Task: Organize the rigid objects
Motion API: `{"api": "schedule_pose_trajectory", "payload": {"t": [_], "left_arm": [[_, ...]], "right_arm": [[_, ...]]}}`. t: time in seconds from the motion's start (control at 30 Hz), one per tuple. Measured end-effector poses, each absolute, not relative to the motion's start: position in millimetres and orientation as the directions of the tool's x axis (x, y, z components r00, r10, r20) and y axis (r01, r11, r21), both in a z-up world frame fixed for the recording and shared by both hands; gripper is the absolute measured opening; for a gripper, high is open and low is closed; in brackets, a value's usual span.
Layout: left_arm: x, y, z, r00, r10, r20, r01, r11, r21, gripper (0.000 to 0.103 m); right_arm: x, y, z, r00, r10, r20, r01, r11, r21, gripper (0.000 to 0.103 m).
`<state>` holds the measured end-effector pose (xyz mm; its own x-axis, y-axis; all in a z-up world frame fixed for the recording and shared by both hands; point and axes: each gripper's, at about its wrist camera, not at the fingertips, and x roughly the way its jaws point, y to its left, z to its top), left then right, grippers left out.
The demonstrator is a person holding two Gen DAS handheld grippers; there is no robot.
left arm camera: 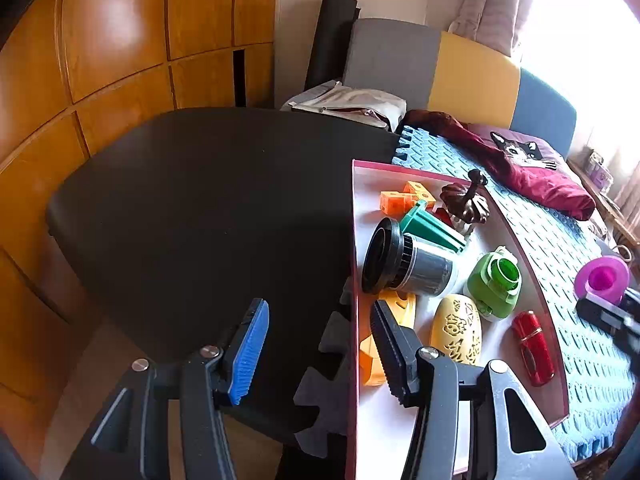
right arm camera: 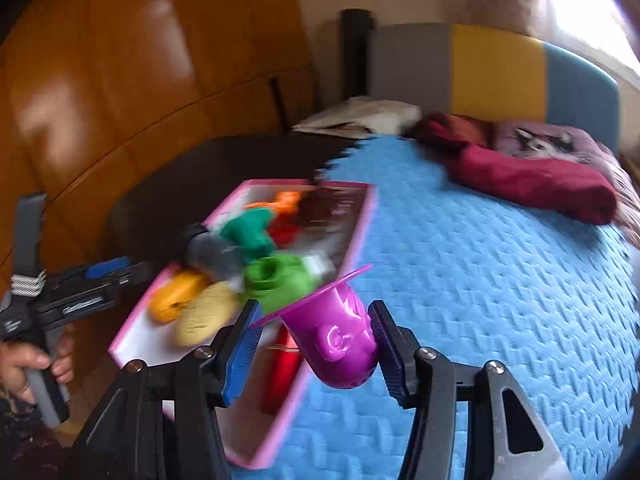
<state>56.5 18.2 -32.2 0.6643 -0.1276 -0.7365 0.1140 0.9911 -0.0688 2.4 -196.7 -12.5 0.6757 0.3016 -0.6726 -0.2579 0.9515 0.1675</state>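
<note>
I get blown-out daylight from the bright window (left arm camera: 592,20) at upper right. My right wrist view smears with motion blur, and both fisheye views bend at the edges.

You see glossy orange-brown wooden wall panels (left arm camera: 116,32), a ribbed blue foam mat (right arm camera: 480,280), and a shiny magenta plastic cup (right arm camera: 336,340).

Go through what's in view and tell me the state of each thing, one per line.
Right gripper: shut on the purple cup.
Purple cup: lifted, tilted on its side.
Left gripper: open, nothing between its fingers.
Tray: flat, holding toys.
Black-capped jar: lying on its side.
Red tube: lying flat in tray.
</note>
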Motion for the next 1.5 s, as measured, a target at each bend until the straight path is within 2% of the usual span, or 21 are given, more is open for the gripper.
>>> {"api": "schedule_pose_trajectory", "payload": {"t": [0.1, 0.3, 0.5, 0.67, 0.8, 1.07, 1.17, 1.23, 1.3, 1.37, 1.5], "left_arm": [[56, 18, -32, 0.664, -0.13, -0.737, 0.117, 0.991, -0.069, 0.054], [57, 17, -35, 0.658, -0.127, -0.743, 0.119, 0.991, -0.065, 0.054], [58, 17, -37, 0.655, -0.122, -0.746, 0.115, 0.992, -0.061, 0.055], [59, 16, -38, 0.658, -0.113, -0.744, 0.11, 0.992, -0.054, 0.057], [57, 15, -35, 0.672, -0.116, -0.731, 0.11, 0.992, -0.056, 0.068], [52, 13, -25, 0.697, -0.09, -0.711, 0.088, 0.995, -0.039, 0.077], [49, 13, -20, 0.711, -0.078, -0.699, 0.073, 0.997, -0.036, 0.084], [46, 13, -16, 0.722, -0.075, -0.687, 0.068, 0.997, -0.038, 0.087], [42, 12, -11, 0.73, -0.073, -0.679, 0.064, 0.997, -0.038, 0.098], [38, 11, -6, 0.74, -0.069, -0.67, 0.053, 0.998, -0.043, 0.103], [32, 7, -1, 0.74, -0.07, -0.669, 0.057, 0.998, -0.042, 0.103]], "right_arm": [[6, -168, -18, 0.639, 0.341, -0.689, -0.335, 0.93, 0.148, 0.055], [25, -141, -57, 0.549, 0.306, -0.778, -0.374, 0.922, 0.098, 0.055], [29, -143, -65, 0.542, 0.34, -0.769, -0.39, 0.912, 0.129, 0.056], [25, -144, -63, 0.544, 0.359, -0.759, -0.386, 0.91, 0.153, 0.061], [20, -148, -56, 0.575, 0.343, -0.743, -0.356, 0.922, 0.15, 0.068], [6, -159, -39, 0.631, 0.333, -0.701, -0.302, 0.937, 0.173, 0.071], [-1, -162, -31, 0.671, 0.322, -0.668, -0.27, 0.945, 0.185, 0.071], [-5, -165, -23, 0.712, 0.294, -0.638, -0.231, 0.956, 0.183, 0.071], [-7, -166, -16, 0.749, 0.243, -0.616, -0.177, 0.97, 0.167, 0.071], [-6, -165, -11, 0.772, 0.189, -0.606, -0.127, 0.981, 0.143, 0.071], [0, -164, -8, 0.779, 0.114, -0.617, -0.05, 0.992, 0.12, 0.071]]}}
